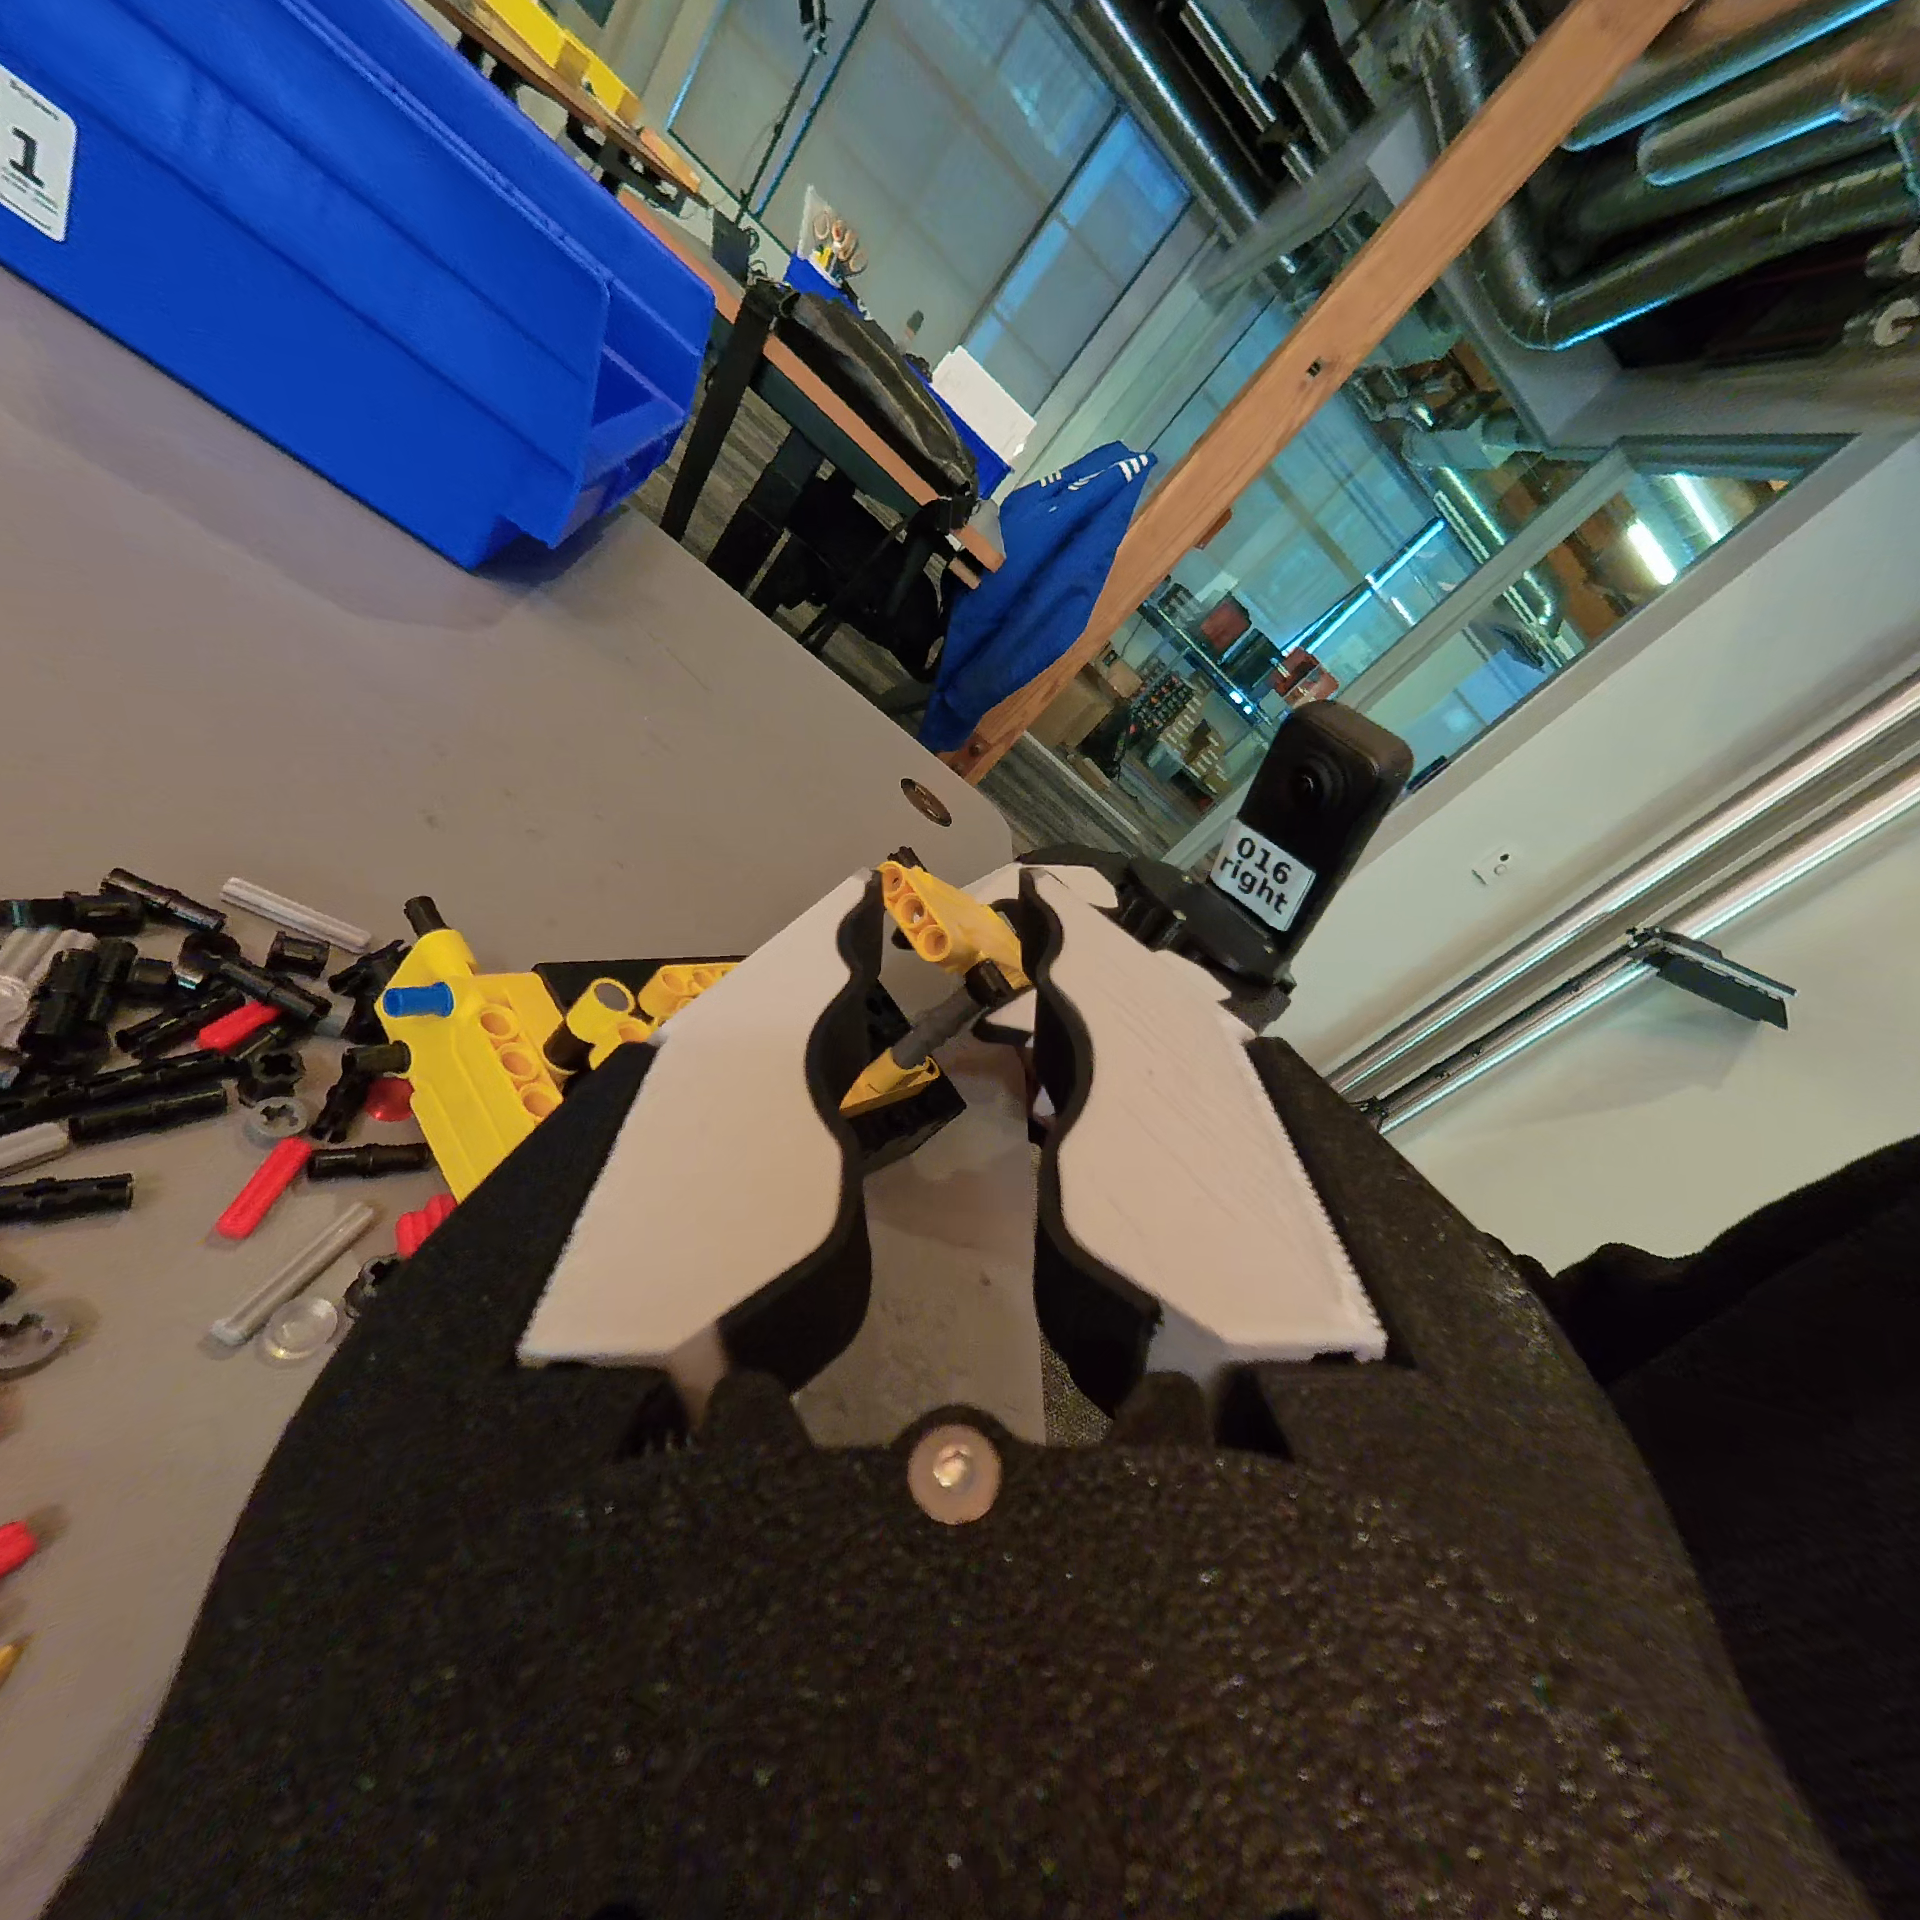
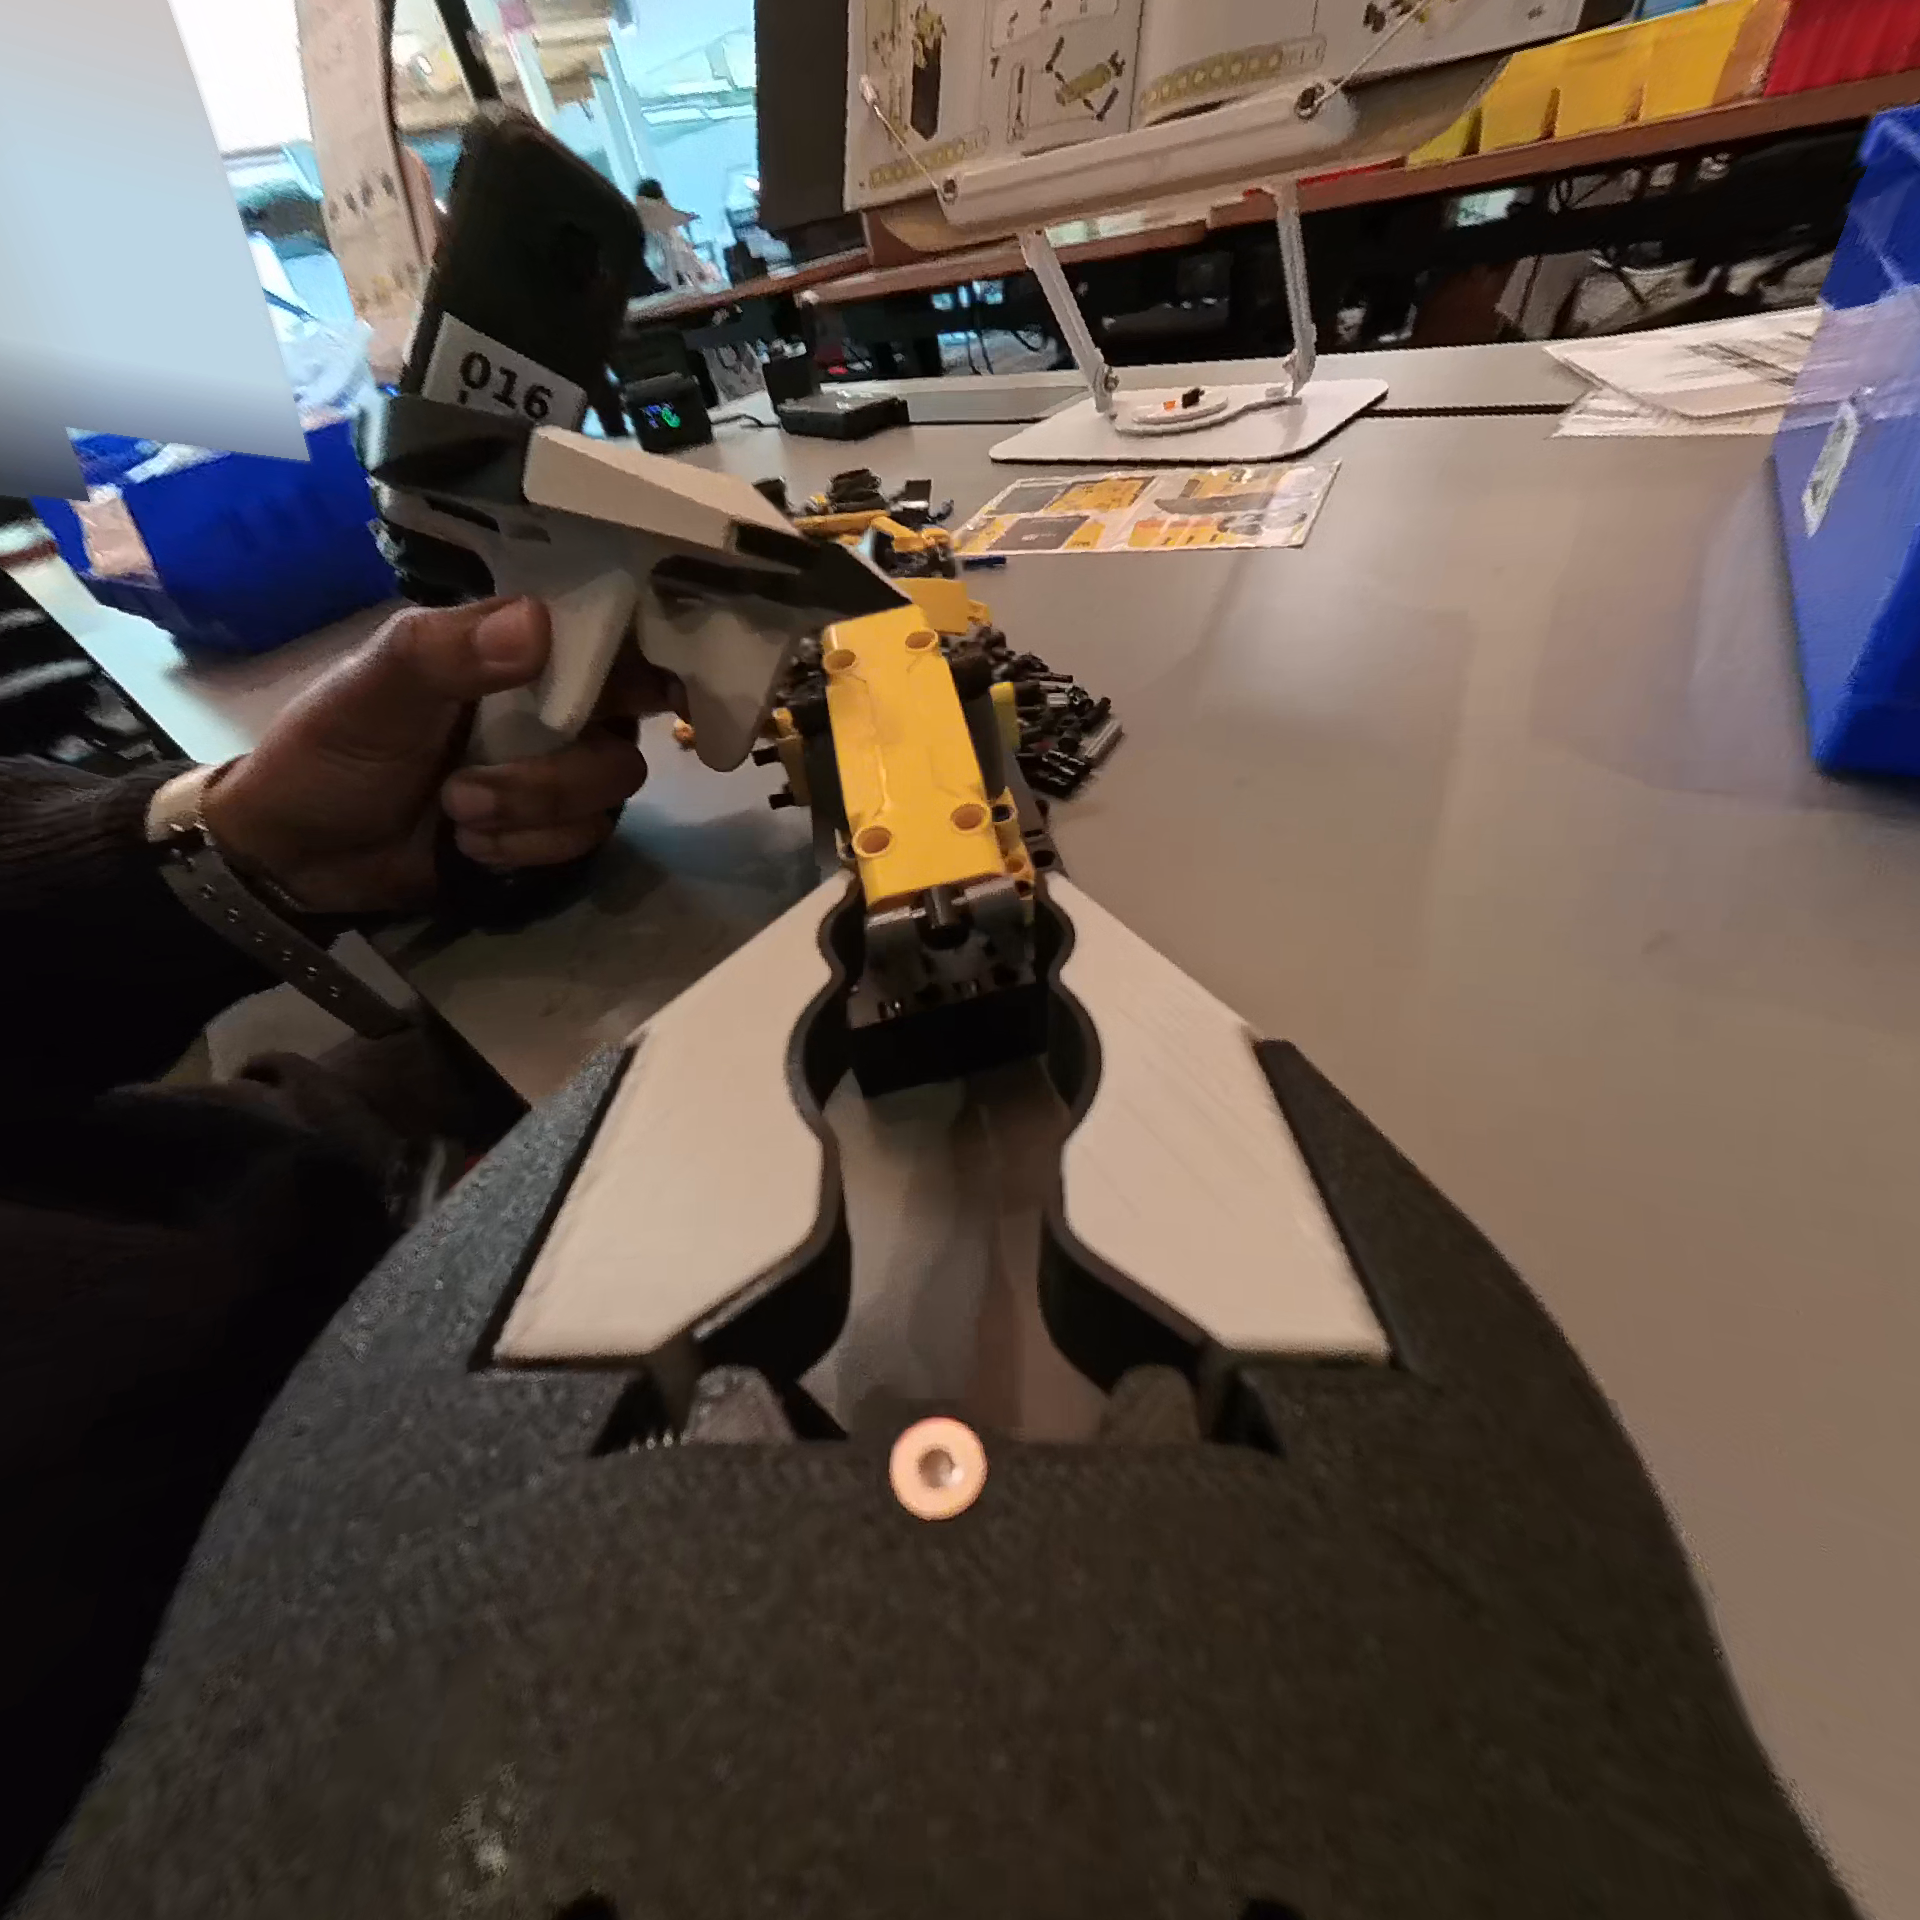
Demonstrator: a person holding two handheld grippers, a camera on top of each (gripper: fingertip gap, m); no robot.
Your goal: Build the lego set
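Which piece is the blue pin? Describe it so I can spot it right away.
Start at the big blue bin on the grey table, then drop to the heap of loose parts below it. On the heap's right edge stands a yellow holed block; the blue pin juts from its upper side, the heap's only blue piece among black, red and grey.

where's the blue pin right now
In the left wrist view the blue pin sticks out of a yellow beam left of the left gripper, beside loose black pins.
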